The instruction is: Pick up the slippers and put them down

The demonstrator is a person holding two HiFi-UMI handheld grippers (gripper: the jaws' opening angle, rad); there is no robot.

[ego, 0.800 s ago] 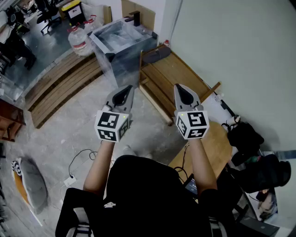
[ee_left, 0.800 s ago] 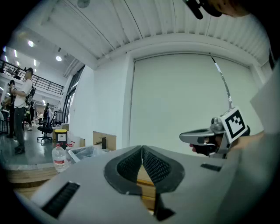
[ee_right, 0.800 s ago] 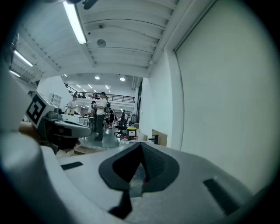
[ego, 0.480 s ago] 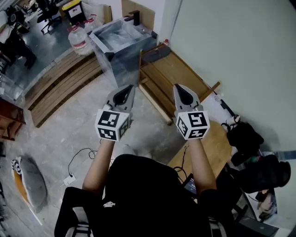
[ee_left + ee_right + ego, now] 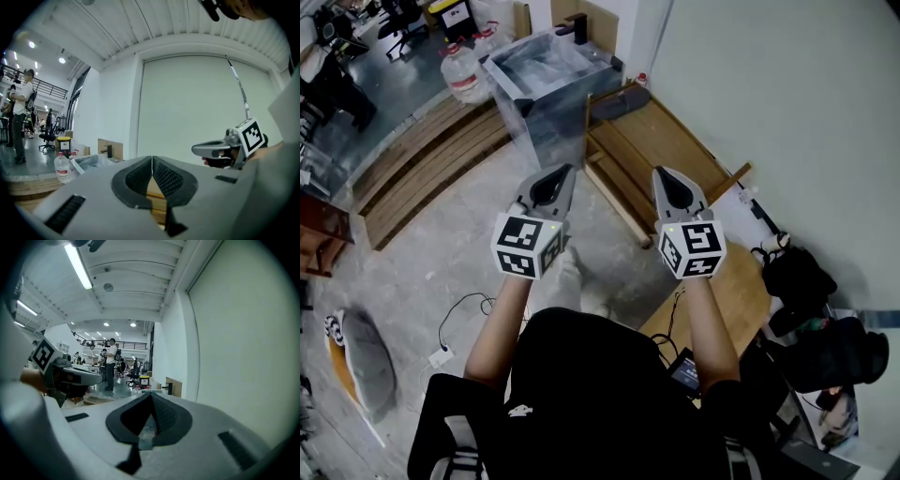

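**Both grippers empty, slipper out of reach**

The left gripper (image 5: 562, 174) and right gripper (image 5: 662, 176) are side by side and nearly level. Each has its jaws pressed together on nothing, probably a carrying pose for the approach. Beyond them a wooden rack (image 5: 667, 141) lies along the wall. A dark shape (image 5: 619, 101), possibly a slipper, lies at its far corner, well apart from both grippers.

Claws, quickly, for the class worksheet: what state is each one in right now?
Left claw: closed, holding nothing.
Right claw: closed, holding nothing.
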